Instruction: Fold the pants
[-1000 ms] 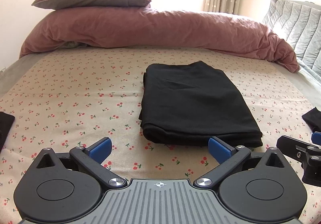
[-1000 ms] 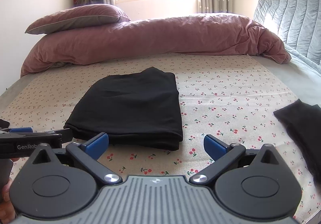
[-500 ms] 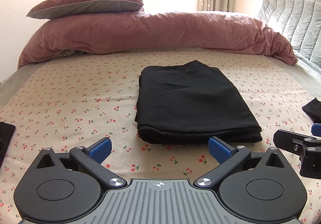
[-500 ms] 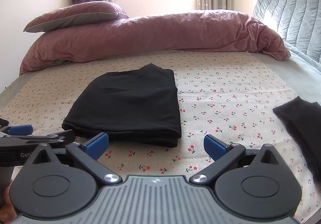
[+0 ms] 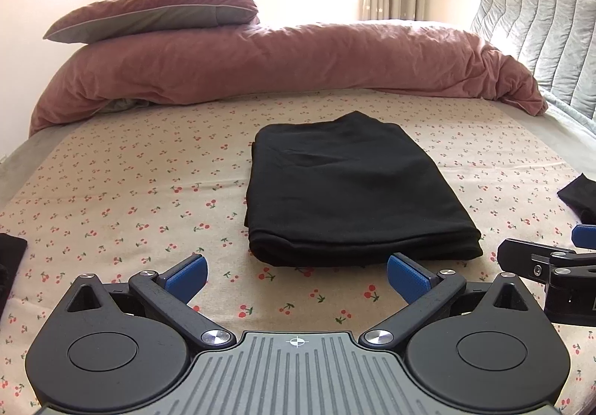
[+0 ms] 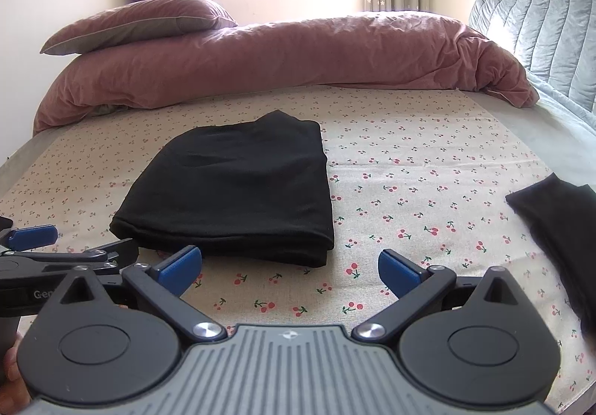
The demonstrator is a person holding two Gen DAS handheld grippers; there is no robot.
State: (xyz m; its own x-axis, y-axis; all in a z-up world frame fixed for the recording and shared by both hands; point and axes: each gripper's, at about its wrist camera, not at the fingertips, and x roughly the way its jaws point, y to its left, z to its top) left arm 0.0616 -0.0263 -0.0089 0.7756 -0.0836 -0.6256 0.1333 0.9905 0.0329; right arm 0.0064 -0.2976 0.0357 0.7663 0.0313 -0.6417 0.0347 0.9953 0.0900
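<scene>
Black pants (image 5: 350, 188) lie folded into a flat rectangle on the cherry-print sheet (image 5: 130, 199); they also show in the right wrist view (image 6: 238, 184). My left gripper (image 5: 297, 275) is open and empty, just short of the pants' near edge. My right gripper (image 6: 289, 264) is open and empty, near the pants' near right corner. Each gripper shows at the edge of the other's view: the right gripper in the left wrist view (image 5: 555, 258), the left gripper in the right wrist view (image 6: 56, 251).
A pink duvet (image 5: 283, 65) and pillow (image 5: 156, 11) lie across the far side of the bed. A grey quilted headboard (image 5: 540, 42) stands at right. Another black garment (image 6: 558, 225) lies at right, and dark cloth (image 5: 9, 258) at the left edge.
Both grippers have drawn back and risen slightly from the folded pants, so the pants look farther away. Both jaws stay open. The pants have not moved.
</scene>
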